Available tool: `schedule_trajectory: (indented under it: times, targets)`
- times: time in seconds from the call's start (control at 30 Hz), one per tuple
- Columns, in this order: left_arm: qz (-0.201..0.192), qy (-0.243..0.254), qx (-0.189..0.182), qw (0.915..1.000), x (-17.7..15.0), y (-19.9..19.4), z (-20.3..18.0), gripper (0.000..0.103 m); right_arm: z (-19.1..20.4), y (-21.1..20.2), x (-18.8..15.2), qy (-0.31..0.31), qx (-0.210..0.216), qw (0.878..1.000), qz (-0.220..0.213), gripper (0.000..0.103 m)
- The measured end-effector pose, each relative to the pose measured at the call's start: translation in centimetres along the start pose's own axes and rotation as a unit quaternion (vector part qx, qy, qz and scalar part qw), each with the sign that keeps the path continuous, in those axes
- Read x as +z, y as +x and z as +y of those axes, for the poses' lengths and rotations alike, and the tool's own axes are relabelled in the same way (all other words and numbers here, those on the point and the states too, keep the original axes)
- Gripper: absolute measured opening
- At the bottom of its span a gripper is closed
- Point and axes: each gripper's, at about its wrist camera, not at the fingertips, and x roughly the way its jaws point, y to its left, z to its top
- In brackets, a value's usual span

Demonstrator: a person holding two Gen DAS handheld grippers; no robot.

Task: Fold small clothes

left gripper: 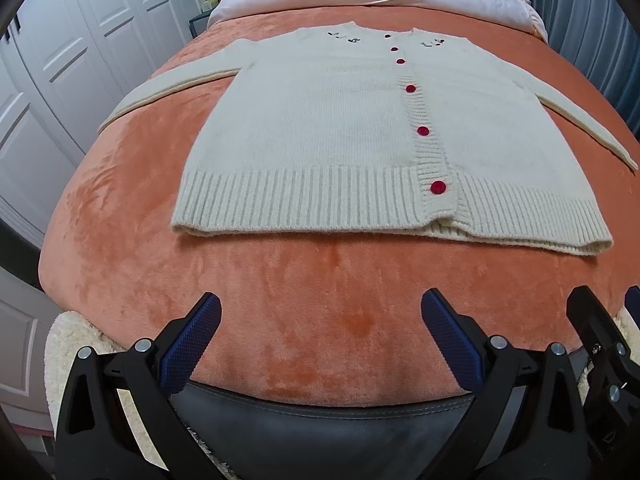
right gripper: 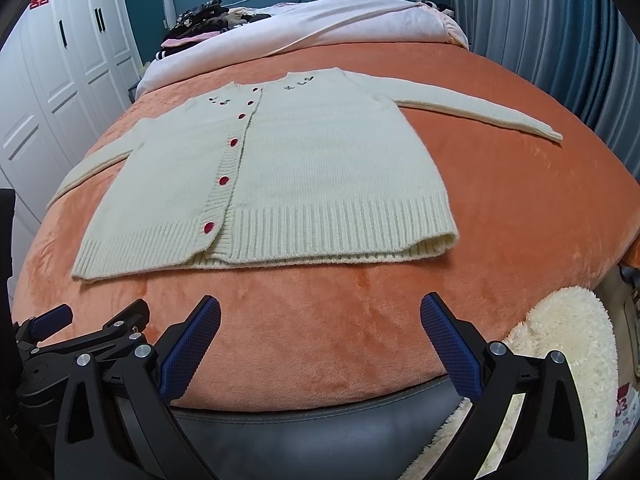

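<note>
A cream knit cardigan [left gripper: 320, 128] with red buttons lies flat and buttoned on the orange blanket [left gripper: 280, 300], both sleeves spread out to the sides. It also shows in the right wrist view [right gripper: 304, 168]. My left gripper [left gripper: 320, 312] is open and empty, hovering over the bed's near edge, short of the cardigan's ribbed hem. My right gripper [right gripper: 320, 312] is open and empty at the same edge, just right of the left one. The right gripper's finger shows at the left view's right edge [left gripper: 592, 320], and the left gripper shows in the right view's lower left [right gripper: 92, 328].
A pink duvet [right gripper: 340, 20] and a pile of dark clothes [right gripper: 200, 20] lie at the head of the bed. White wardrobe doors [left gripper: 60, 80] stand on the left, blue curtains [right gripper: 560, 40] on the right. A fluffy cream rug [right gripper: 568, 340] lies below the bed's dark footboard [right gripper: 312, 432].
</note>
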Motion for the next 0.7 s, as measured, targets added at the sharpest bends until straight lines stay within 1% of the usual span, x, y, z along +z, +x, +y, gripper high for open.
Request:
schedule_trajectory:
  times: [0.1, 0.17, 0.3, 0.4, 0.53, 0.6, 0.7]
  targets:
    - [0.002, -0.001, 0.004, 1.0000, 0.4, 0.3, 0.1, 0.098, -0.8, 0.3, 0.4, 0.010, -0.005, 1.000, -0.001, 0.098]
    - [0.006, -0.001, 0.005, 1.0000, 0.7, 0.8, 0.2, 0.098, -2.1, 0.9, 1.1, 0.023, -0.011, 1.000, -0.003, 0.098]
    - [0.018, 0.000, 0.006, 0.9998, 1.6, 1.9, 0.1, 0.098, -6.2, 2.4, 3.7, 0.056, -0.033, 0.998, -0.011, 0.098]
    - [0.032, -0.001, 0.004, 0.9995, 2.7, 3.3, 0.1, 0.098, -10.8, 3.8, 7.1, 0.092, -0.046, 0.994, -0.022, 0.098]
    - [0.040, -0.004, -0.008, 0.9992, 4.7, 5.0, 0.2, 0.098, -18.5, 6.8, 12.4, 0.145, -0.056, 0.987, -0.029, 0.098]
    - [0.036, -0.006, -0.018, 0.9992, 5.9, 5.6, 0.3, 0.098, -23.0, 9.2, 15.0, 0.185, -0.056, 0.981, -0.029, 0.098]
    - [0.032, -0.008, -0.023, 0.9992, 7.7, 6.6, 0.4, 0.098, -29.1, 12.9, 18.1, 0.238, -0.056, 0.969, -0.029, 0.098]
